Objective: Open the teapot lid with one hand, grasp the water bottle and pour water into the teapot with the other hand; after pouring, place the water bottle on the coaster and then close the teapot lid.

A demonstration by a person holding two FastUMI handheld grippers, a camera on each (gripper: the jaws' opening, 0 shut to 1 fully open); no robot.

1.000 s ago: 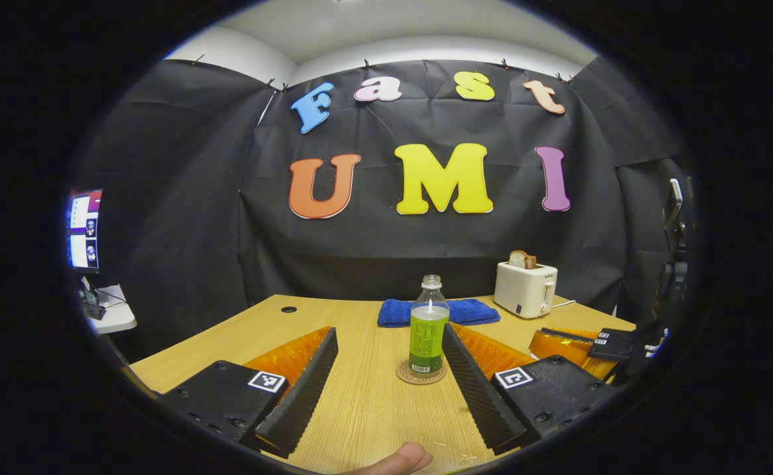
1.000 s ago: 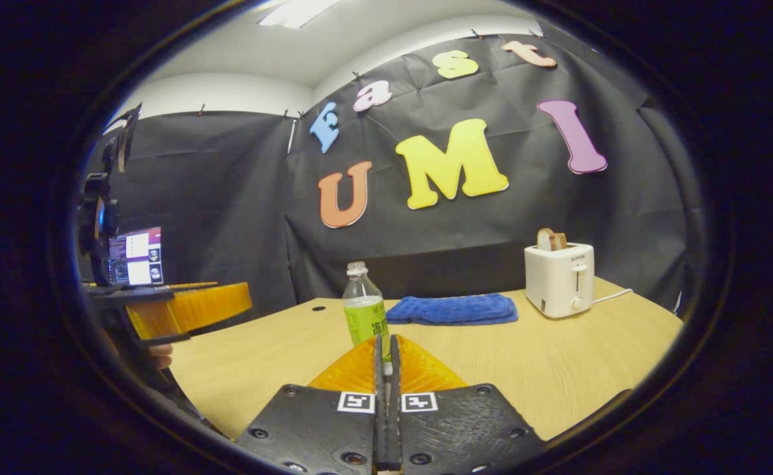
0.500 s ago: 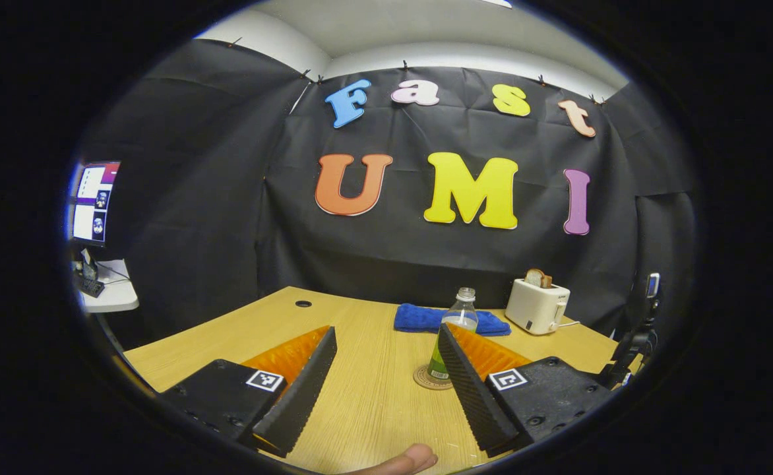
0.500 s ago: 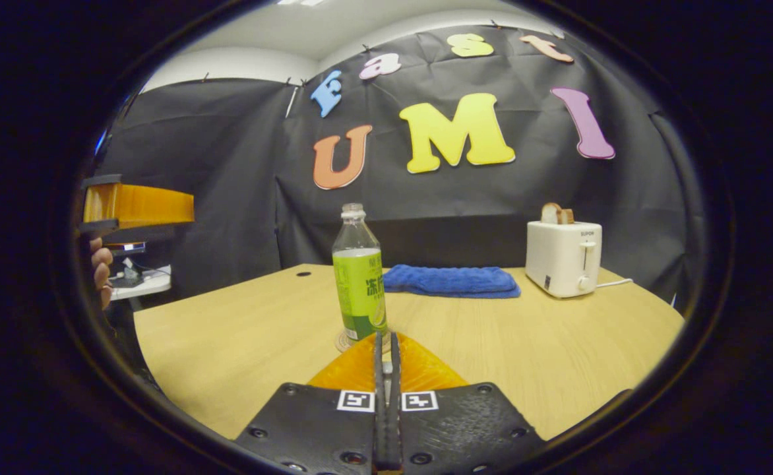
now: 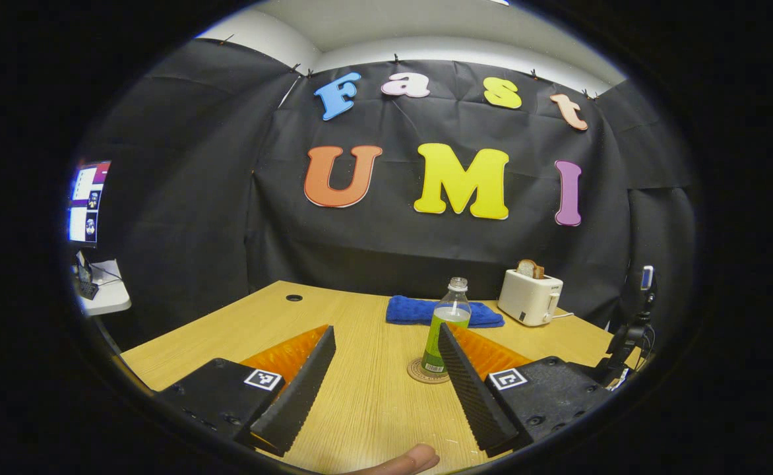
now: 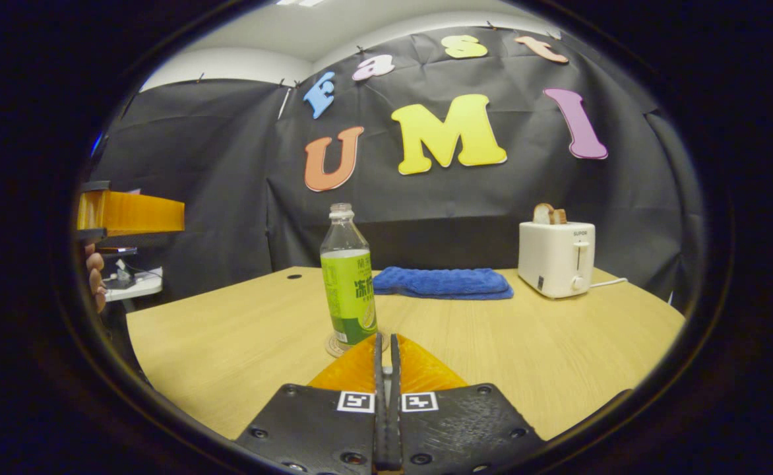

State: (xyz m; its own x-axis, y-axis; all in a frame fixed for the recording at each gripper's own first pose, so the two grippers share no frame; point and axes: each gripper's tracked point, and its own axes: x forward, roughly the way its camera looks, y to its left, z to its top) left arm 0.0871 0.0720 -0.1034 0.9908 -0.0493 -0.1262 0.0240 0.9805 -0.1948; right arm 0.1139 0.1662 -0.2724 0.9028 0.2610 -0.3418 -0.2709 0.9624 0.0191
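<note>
Left gripper view
Left gripper (image 5: pixel 386 343): its two fingers are standing spread wide over the wooden table (image 5: pixel 360 402), nothing between them.
Water bottle (image 5: pixel 444 330): standing upright on the round coaster (image 5: pixel 426 373), capless, partly filled; it is sitting just behind the tip of the right-hand finger, which is covering its lower right side. Whether they are touching cannot be told.
Fingertip (image 5: pixel 407 460): a person's fingertip is showing at the bottom edge.
Background: a blue cloth (image 5: pixel 413 310) is lying behind the bottle; a white toaster (image 5: pixel 530 298) is standing to its right.

Right gripper view
Right gripper (image 6: pixel 386 343): its fingers are pressing together, gripping nothing.
Water bottle (image 6: pixel 348 277): standing on the coaster (image 6: pixel 334 346), just beyond the fingertips and slightly left of them, apart from them.
Left gripper (image 6: pixel 129 214): hanging at the left edge, with a hand (image 6: pixel 94 280) below it.
Background: cloth (image 6: pixel 440 282) and toaster (image 6: pixel 556 258) are sitting farther back on the table (image 6: pixel 558 356).
</note>
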